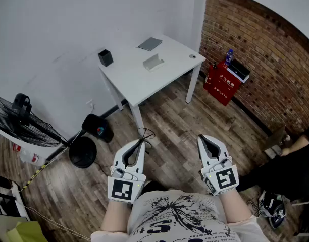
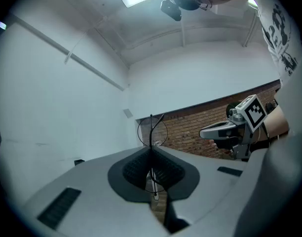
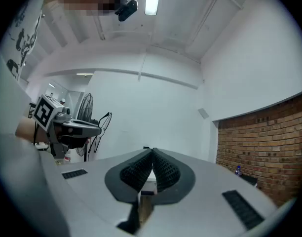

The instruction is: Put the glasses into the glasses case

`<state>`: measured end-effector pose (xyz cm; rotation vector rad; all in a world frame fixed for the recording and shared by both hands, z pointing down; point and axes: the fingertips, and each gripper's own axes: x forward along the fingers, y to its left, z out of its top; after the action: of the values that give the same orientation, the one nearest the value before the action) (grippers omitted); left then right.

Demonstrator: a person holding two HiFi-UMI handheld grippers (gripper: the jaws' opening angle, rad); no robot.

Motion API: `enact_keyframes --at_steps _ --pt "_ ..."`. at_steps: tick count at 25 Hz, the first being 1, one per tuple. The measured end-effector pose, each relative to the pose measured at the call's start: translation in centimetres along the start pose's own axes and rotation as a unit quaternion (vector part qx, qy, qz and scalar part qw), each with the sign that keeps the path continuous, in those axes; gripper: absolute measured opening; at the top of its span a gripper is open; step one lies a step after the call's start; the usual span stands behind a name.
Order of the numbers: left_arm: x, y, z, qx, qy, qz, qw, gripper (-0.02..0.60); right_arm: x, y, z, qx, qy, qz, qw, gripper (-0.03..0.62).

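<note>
Black ribbed pads (image 2: pixel 136 168) of the left gripper (image 2: pixel 152 151) are pressed together on thin dark wire. That wire is part of the glasses (image 2: pixel 152 130), and one round rim rises above the tips. In the head view the glasses (image 1: pixel 144 134) stick out just past the end of the left gripper (image 1: pixel 140 142), over the wooden floor (image 1: pixel 174 120) and well short of the table. The right gripper (image 3: pixel 151 153) has its own pads closed against each other at the tips with nothing between them. In the head view the right gripper (image 1: pixel 202 138) sits level beside the left one, the two well apart.

Farther out stands a white table (image 1: pixel 137 82). A pale glasses case (image 1: pixel 153 62) lies on it toward the right side, between the middle and the far-right edge. A grey flat slab (image 1: pixel 150 44) rests near the far corner, and a small black cup (image 1: pixel 105 57) stands at the left corner. A brick wall (image 1: pixel 255 49) runs along the right, with a red box (image 1: pixel 221 84) on the floor at its foot. At the left edge there is a black fan (image 1: pixel 18 120).
</note>
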<state>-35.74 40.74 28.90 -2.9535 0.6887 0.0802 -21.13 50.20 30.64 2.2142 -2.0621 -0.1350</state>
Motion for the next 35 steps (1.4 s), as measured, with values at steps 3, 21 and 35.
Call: enact_keyframes --at_steps 3,21,35 --pt "0.7 0.3 0.0 0.002 -0.004 0.0 1.0 0.017 0.4 -0.4 -0.2 -0.001 0.001 0.0 1.0 0.012" --pt "7.1 -0.7 -2.3 -0.002 0.03 -0.012 0.9995 0.017 3.0 -5.9 -3.5 0.049 0.029 -0.008 0.998 0.014" --pt "27.8 11.2 -5.2 -0.009 0.031 -0.037 0.9988 0.017 23.5 -16.6 -5.0 0.038 0.05 -0.032 0.998 0.014"
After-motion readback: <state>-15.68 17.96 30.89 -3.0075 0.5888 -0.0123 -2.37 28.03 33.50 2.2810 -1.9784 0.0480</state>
